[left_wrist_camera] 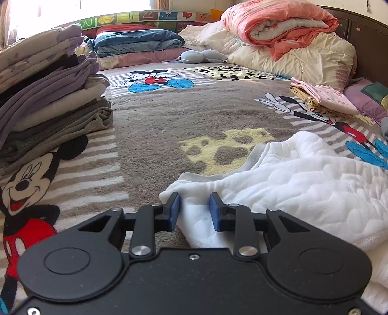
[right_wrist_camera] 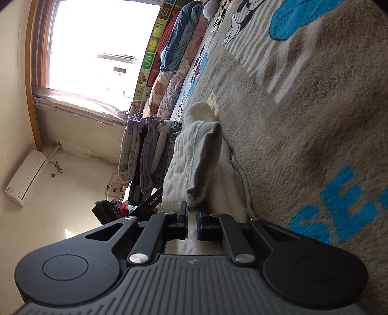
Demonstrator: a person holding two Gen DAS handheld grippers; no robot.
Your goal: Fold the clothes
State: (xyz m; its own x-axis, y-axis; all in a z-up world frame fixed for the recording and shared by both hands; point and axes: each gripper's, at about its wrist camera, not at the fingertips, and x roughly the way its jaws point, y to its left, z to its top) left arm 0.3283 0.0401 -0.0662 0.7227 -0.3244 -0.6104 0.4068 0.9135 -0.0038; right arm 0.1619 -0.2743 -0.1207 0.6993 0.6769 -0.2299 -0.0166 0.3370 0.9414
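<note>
left gripper [left_wrist_camera: 194,208] parted, astride white garment [left_wrist_camera: 303,184] edge | right gripper [right_wrist_camera: 192,213] pinching its hem

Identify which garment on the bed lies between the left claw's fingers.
The white quilted garment; the folded stack and pink folded clothes lie farther off, untouched.

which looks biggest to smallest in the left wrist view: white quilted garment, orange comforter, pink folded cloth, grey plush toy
1. white quilted garment, though nearest the camera
2. orange comforter
3. pink folded cloth
4. grey plush toy; the last two look close
</note>
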